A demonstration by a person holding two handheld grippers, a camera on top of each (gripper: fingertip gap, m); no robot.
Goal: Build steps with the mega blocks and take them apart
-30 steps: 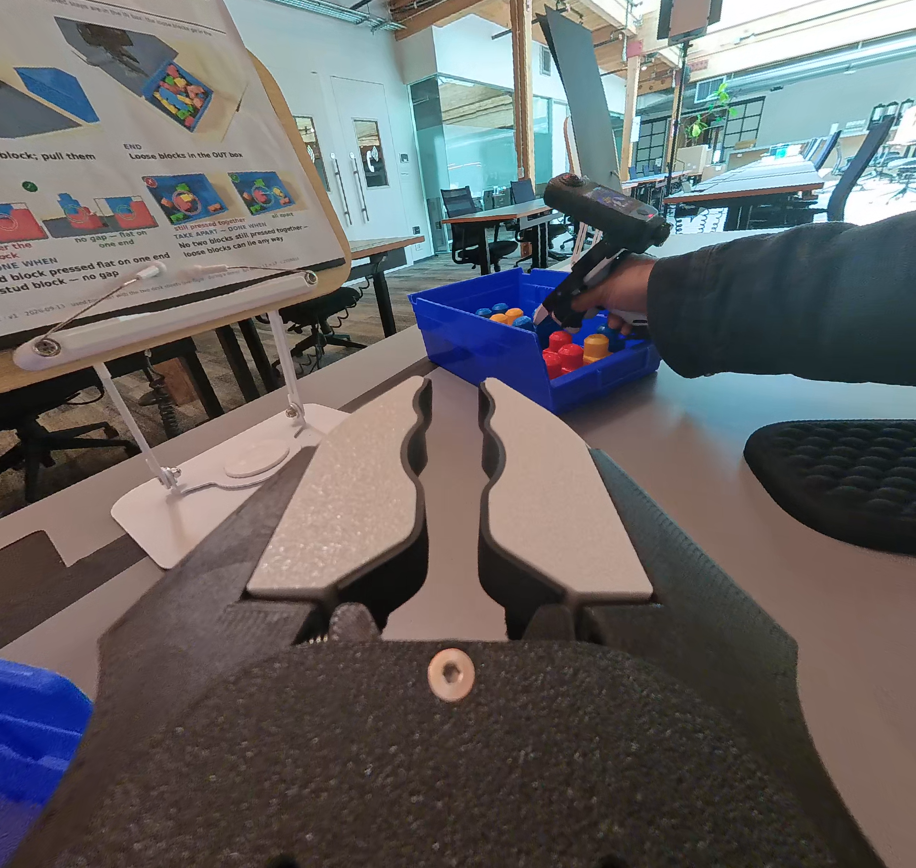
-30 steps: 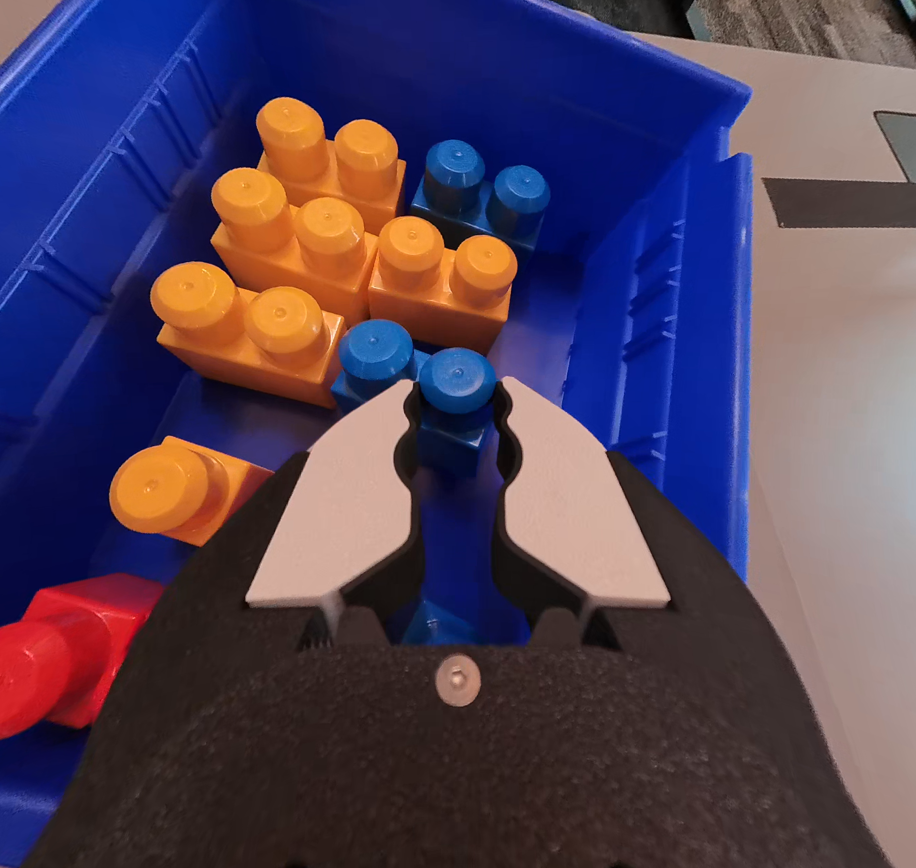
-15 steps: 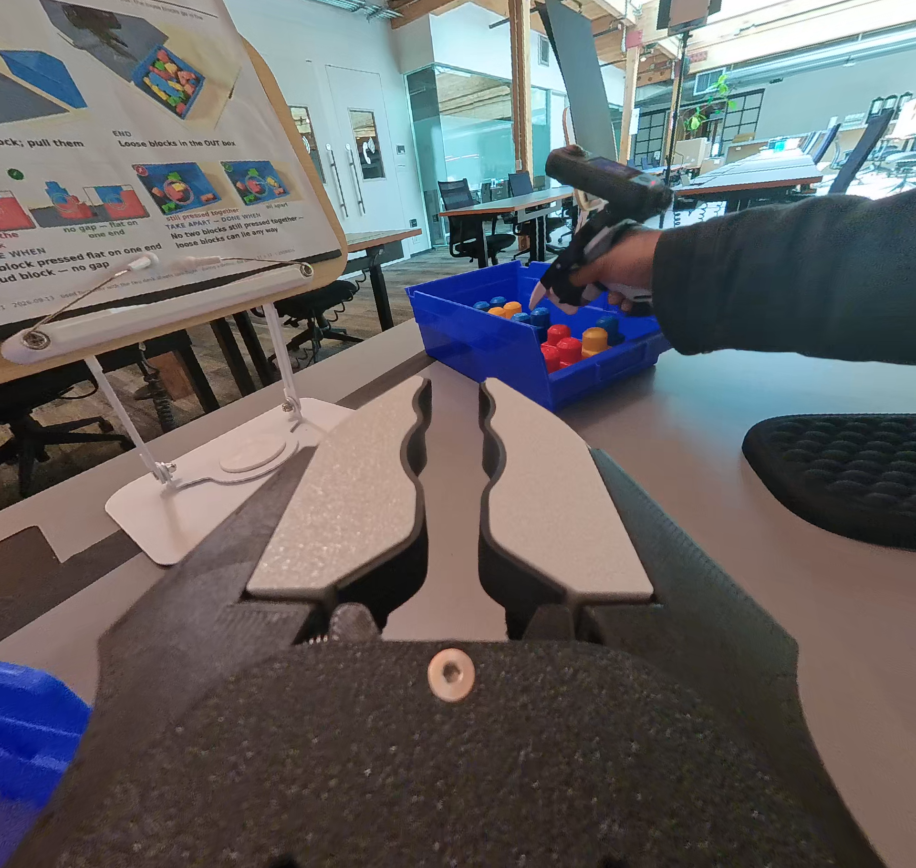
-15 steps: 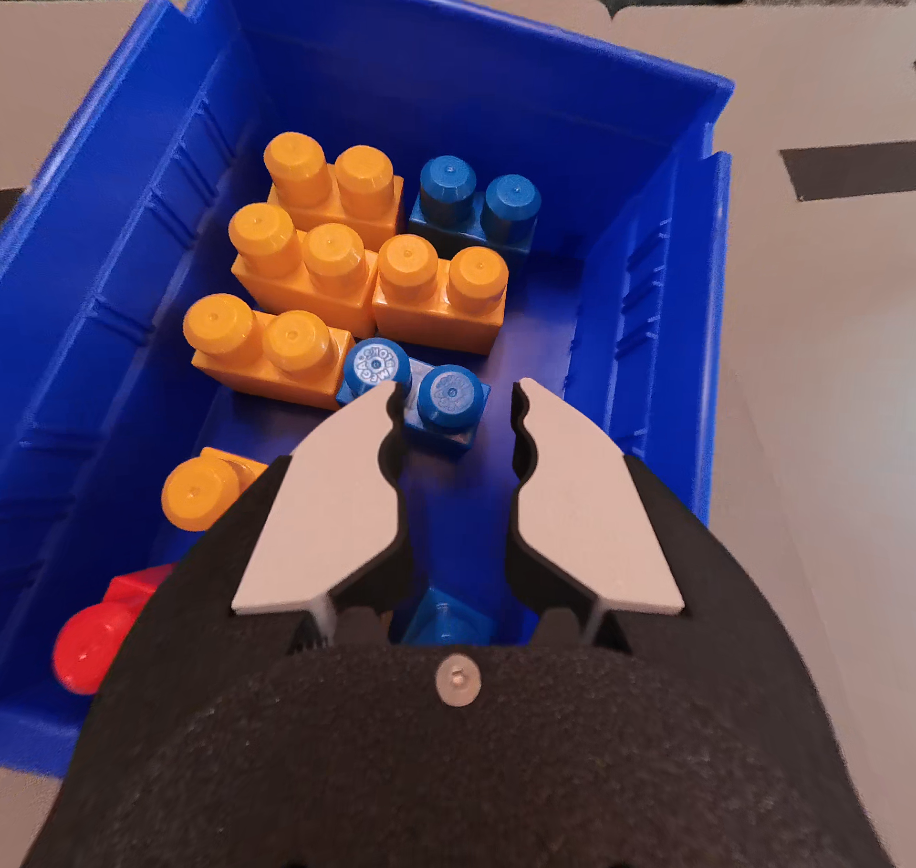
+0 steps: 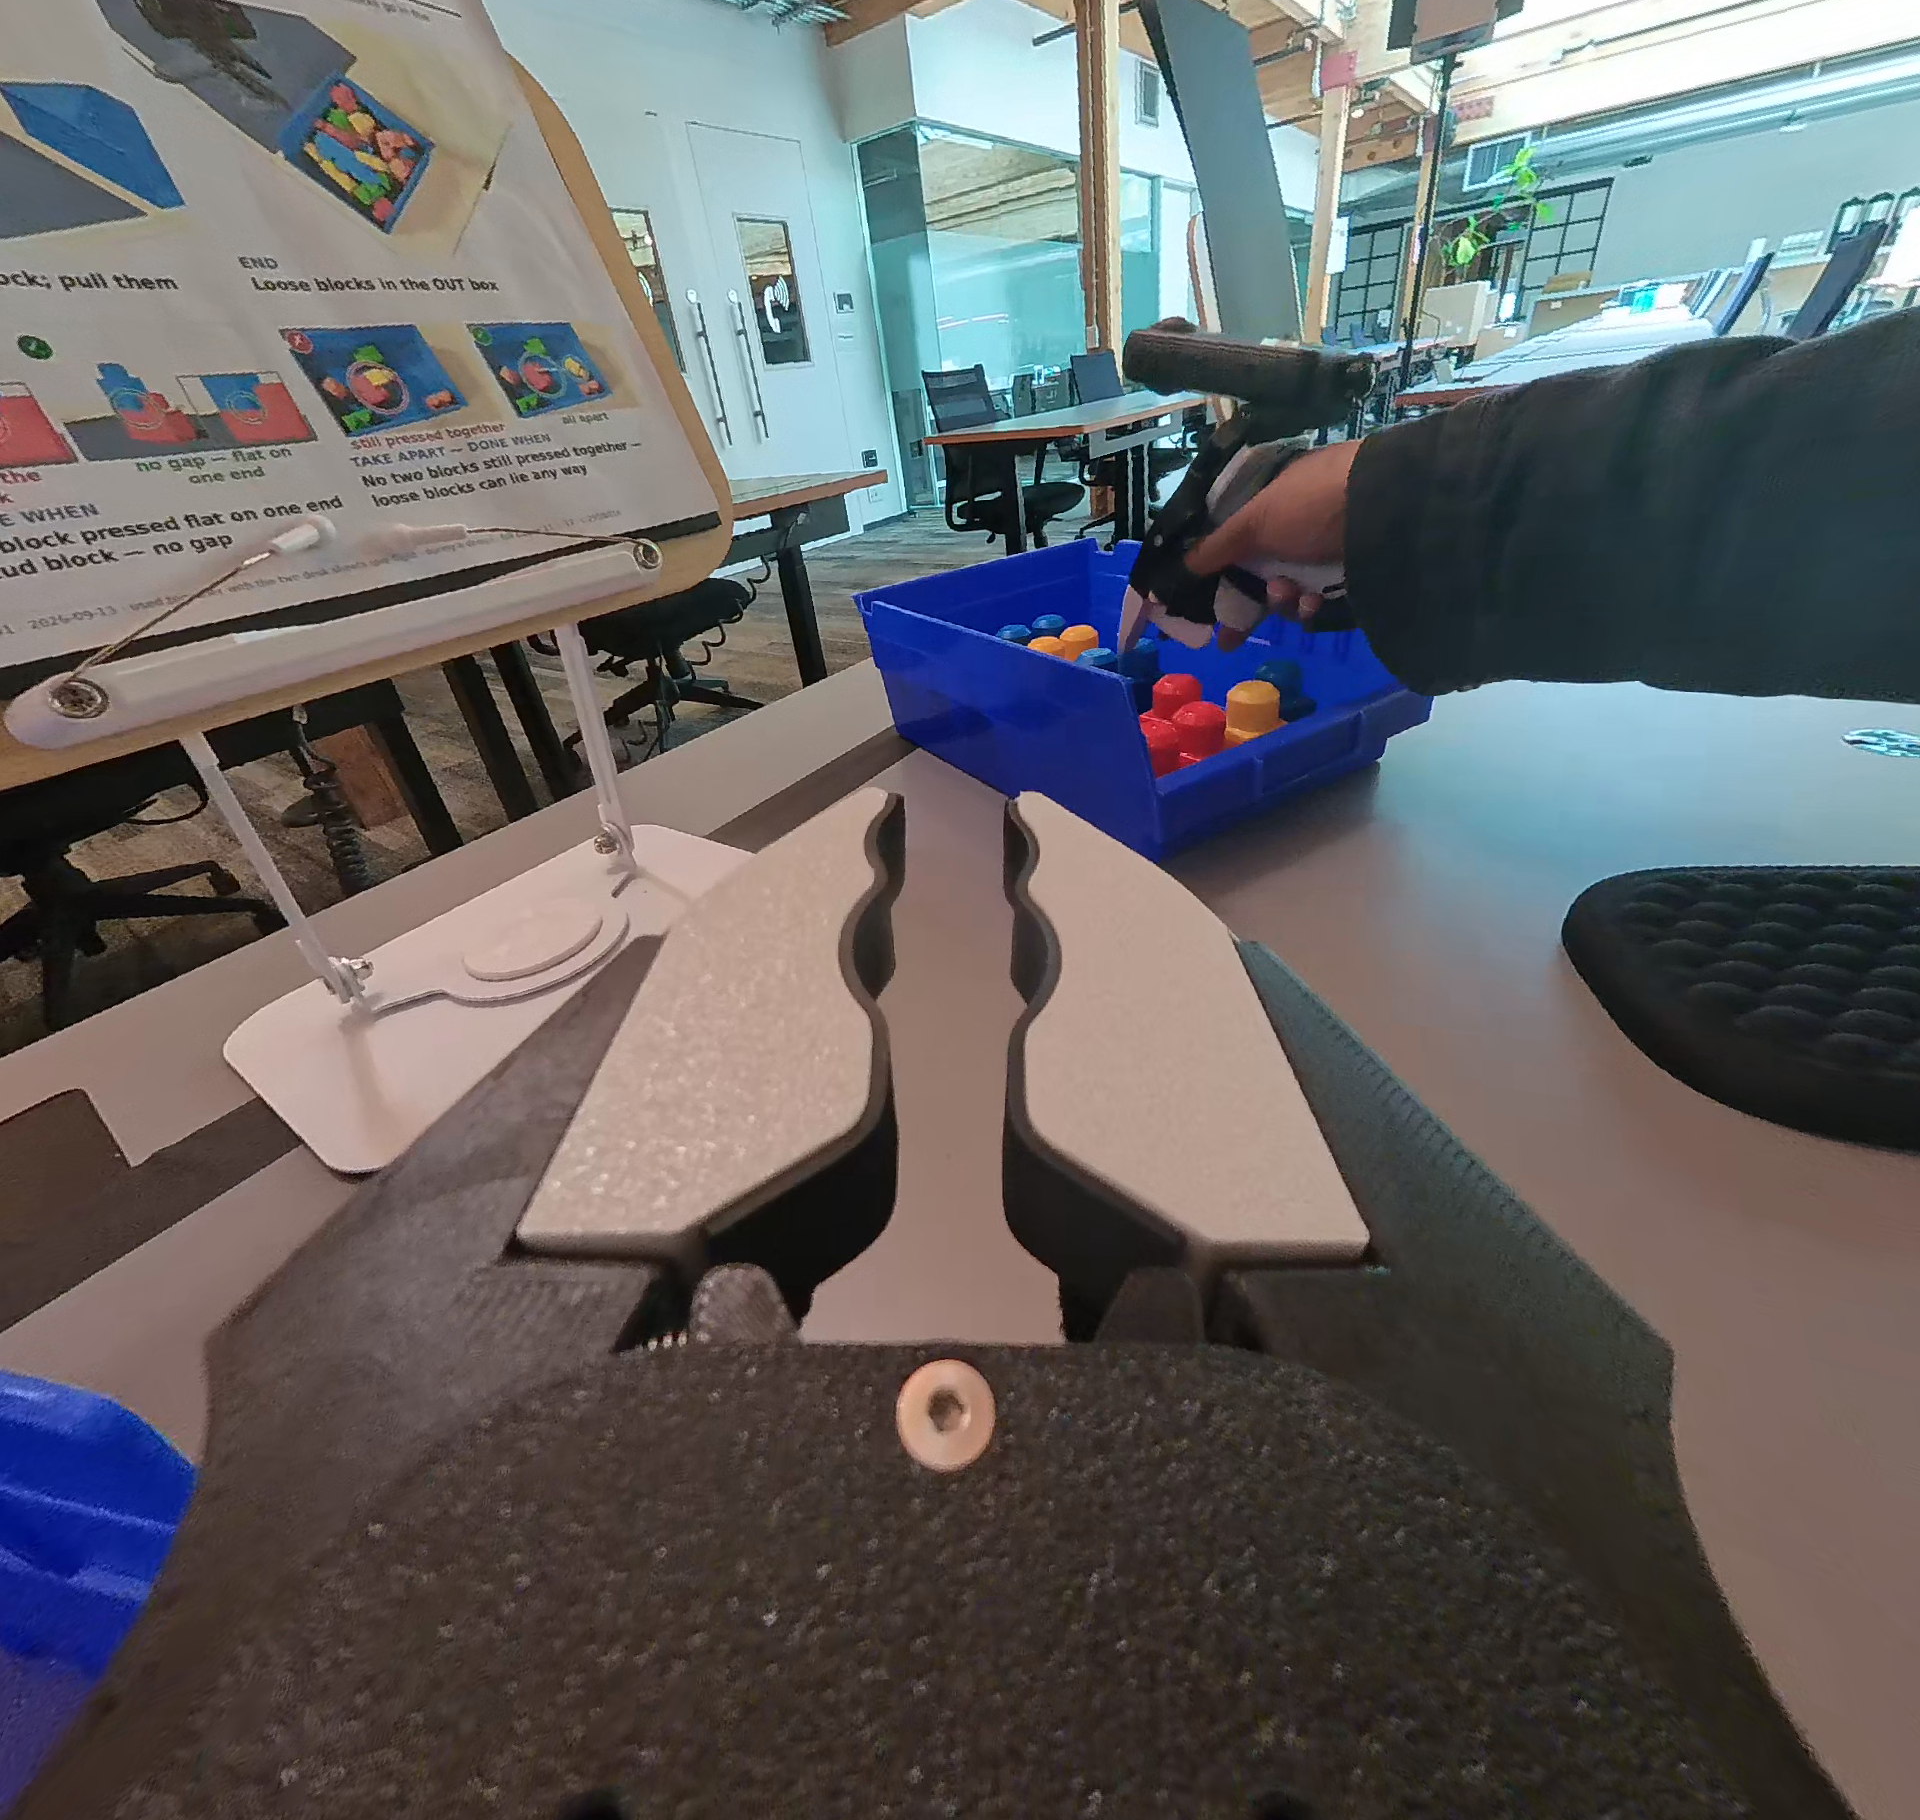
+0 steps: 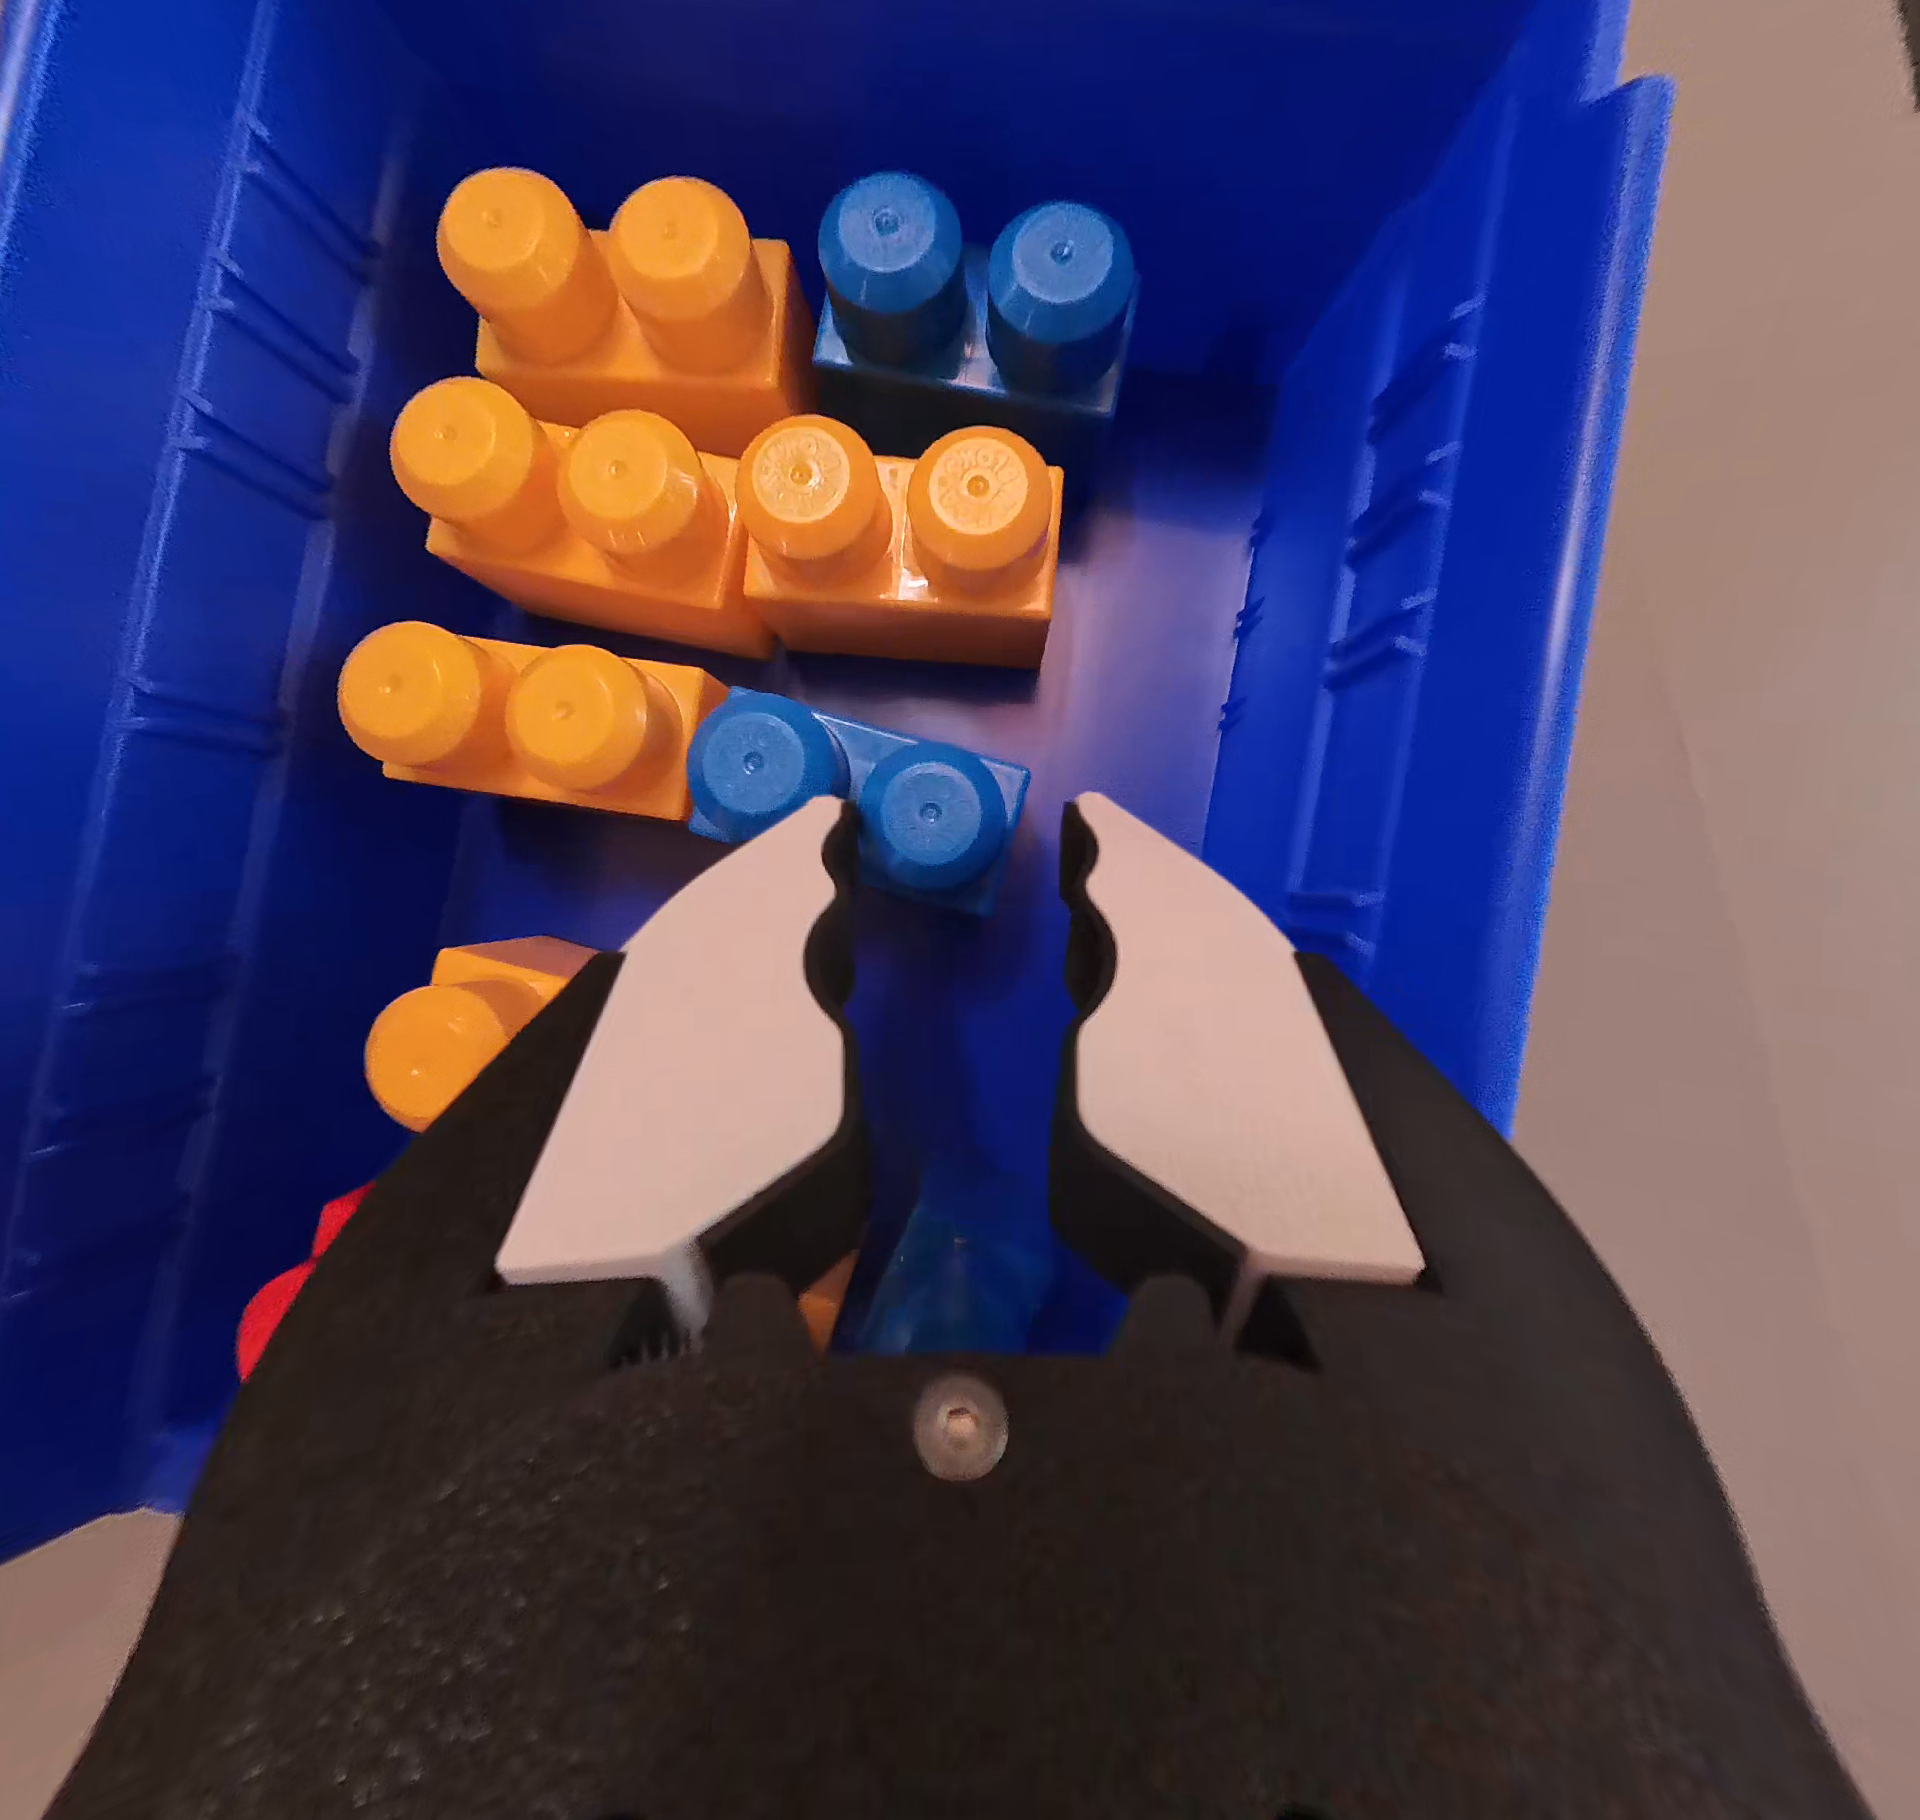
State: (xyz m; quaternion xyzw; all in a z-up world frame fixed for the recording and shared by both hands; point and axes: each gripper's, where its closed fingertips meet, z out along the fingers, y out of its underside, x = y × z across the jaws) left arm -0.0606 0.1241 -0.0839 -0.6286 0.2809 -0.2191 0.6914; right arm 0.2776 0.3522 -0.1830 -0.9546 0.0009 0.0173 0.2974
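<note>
While the right tongs (image 6: 951, 814) hang spread and empty inside the blue bin (image 6: 1455, 420), their left fingertip (image 6: 821, 820) sits right against a stud of a blue two-stud block (image 6: 862, 794) that stands upright on the bin floor; the right fingertip stands clear of it. Just left of that block is an orange block (image 6: 520, 716), and farther toward the bin's back wall stand two more orange blocks side by side (image 6: 582, 513) (image 6: 899, 544), then another orange block (image 6: 634, 305) with a second blue block (image 6: 977, 305) at its right. Nearer the bin's front, an orange block (image 6: 436, 1043) and a bit of a red block (image 6: 301, 1282) are partly hidden behind the tongs' body. In the left wrist view the left tongs (image 5: 951, 814) are parted by a narrow gap with nothing between them, low over the grey worktop (image 5: 1455, 887). Beyond them the bin stands on the worktop, with a person's hand (image 5: 1268, 534) in a dark sleeve holding the right tool over it. Left of the bin is a white stand (image 5: 436, 991) bearing a printed instruction sheet (image 5: 291, 243); right of the bin, nearer the camera, lies a black textured pad (image 5: 1766, 991). A corner of another blue bin (image 5: 73, 1521) shows at the lower left edge.
</note>
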